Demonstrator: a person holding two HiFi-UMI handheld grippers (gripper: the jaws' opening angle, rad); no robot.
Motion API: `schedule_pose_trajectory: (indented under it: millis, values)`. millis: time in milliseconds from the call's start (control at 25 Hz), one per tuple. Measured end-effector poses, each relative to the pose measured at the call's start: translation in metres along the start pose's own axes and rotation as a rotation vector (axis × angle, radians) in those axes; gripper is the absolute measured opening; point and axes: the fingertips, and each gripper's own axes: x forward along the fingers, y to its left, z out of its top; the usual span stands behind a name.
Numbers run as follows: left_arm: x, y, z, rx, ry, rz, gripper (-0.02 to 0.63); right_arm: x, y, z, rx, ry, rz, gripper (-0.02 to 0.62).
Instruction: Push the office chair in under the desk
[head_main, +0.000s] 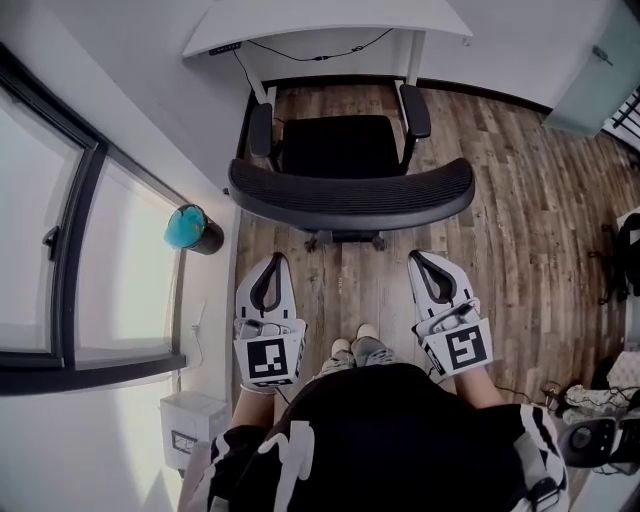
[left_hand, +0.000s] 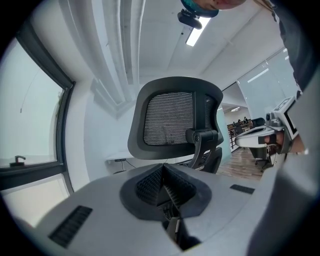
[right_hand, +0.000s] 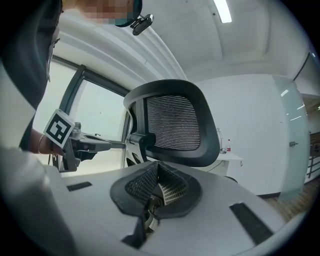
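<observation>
- Left gripper (head_main: 271, 262) was closed and empty, with the office chair (head_main: 350, 192) just ahead of it.
- Right gripper (head_main: 427, 260) was likewise closed and empty, near that chair's back.
- Desk (head_main: 330, 22) stood beyond both.

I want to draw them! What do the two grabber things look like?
The left gripper and right gripper are white pointed shells with black ribbed pads inside. Each carries a cube with black-and-white square markers. The person's top is black with white patches.
</observation>
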Motion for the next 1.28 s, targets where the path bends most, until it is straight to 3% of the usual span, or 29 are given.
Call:
schedule_pose_trajectory:
  millis: [280, 480, 720, 800, 920, 1160, 1280]
  values:
    - [-0.002, 0.004, 0.005, -0.08, -0.041, -0.044, 0.008, -0.004, -0.004, 0.009, -0.031, -0.034, -0.024, 0.009]
    - [0.001, 0.001, 0.001, -0.054, -0.036, -0.09, 0.009, -0.002, -0.011, 0.007, -0.146, -0.019, -0.072, 0.009]
    - [0.001, 0.007, 0.002, -0.042, -0.022, -0.097, 0.012, 0.0, -0.013, 0.0, -0.155, 0.011, -0.085, 0.015]
    - [0.002, 0.008, 0.0, -0.016, -0.02, -0.098, 0.044, 0.001, -0.016, -0.001, -0.161, 0.015, -0.096, 0.022]
    - [0.005, 0.01, -0.003, 0.019, -0.008, -0.096, 0.114, 0.001, -0.021, -0.004, -0.193, 0.027, -0.105, 0.082]
    - [0.008, 0.018, -0.007, 0.021, 0.003, -0.109, 0.185, 0.006, -0.031, -0.008, -0.303, 0.073, -0.129, 0.171]
    - [0.012, 0.019, -0.009, 0.063, 0.019, -0.114, 0.227, 0.009, -0.034, -0.013, -0.356, 0.105, -0.134, 0.199]
